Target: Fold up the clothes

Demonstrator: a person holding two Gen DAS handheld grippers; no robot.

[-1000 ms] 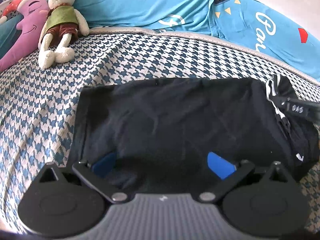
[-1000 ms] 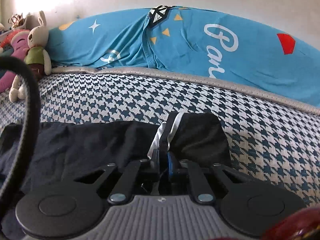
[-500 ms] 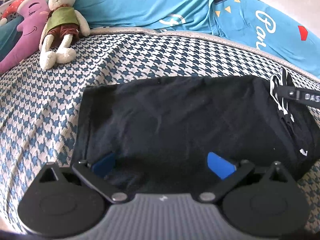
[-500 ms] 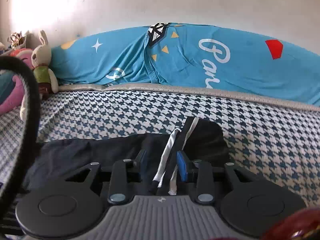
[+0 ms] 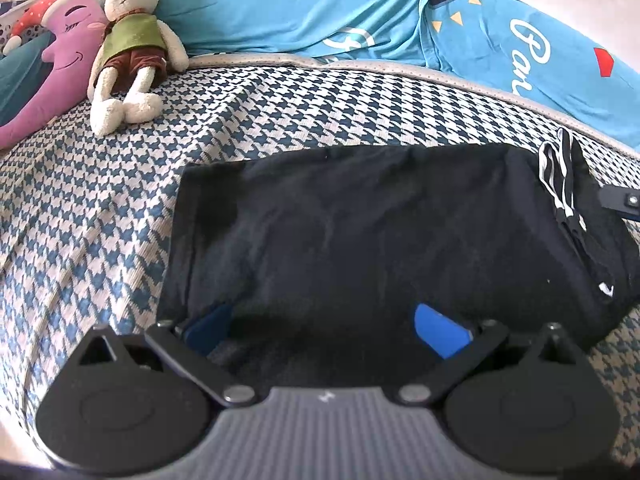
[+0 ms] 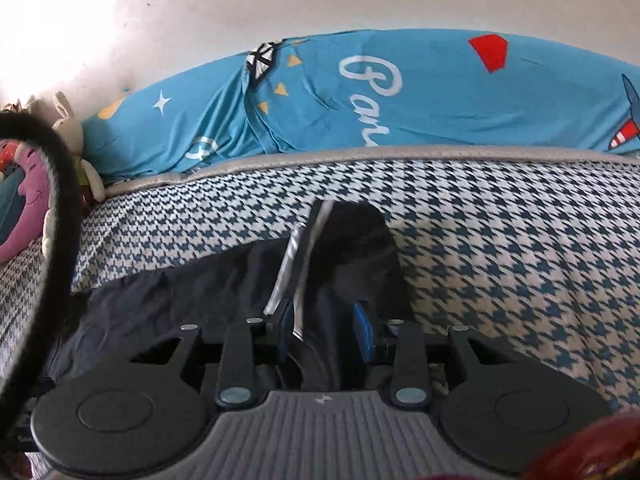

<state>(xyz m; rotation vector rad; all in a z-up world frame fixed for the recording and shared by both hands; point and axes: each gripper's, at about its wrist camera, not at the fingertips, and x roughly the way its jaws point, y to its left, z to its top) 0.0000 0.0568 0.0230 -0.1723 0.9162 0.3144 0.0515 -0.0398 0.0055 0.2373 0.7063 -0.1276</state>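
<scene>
A black garment (image 5: 360, 232) lies folded flat on the houndstooth bed cover (image 5: 100, 220). Its white-striped trim (image 5: 556, 172) is bunched up at the right end. My left gripper (image 5: 322, 324) hovers open over the garment's near edge, its blue pads wide apart and holding nothing. In the right wrist view the striped end (image 6: 348, 240) stands up in a ridge. My right gripper (image 6: 323, 322) is open around that ridge, with the cloth loose between the blue pads (image 6: 362, 328). One tip of the right gripper (image 5: 624, 200) shows at the left view's right edge.
A plush rabbit (image 5: 128, 40) and a purple moon pillow (image 5: 52, 80) lie at the far left of the bed. A blue printed duvet (image 5: 360, 12) runs along the wall. A black cable (image 6: 60, 200) curves across the left of the right wrist view.
The right gripper was shut on the striped end one second ago and has opened step by step. Its view tilted upward. The left gripper stayed open and hardly moved.
</scene>
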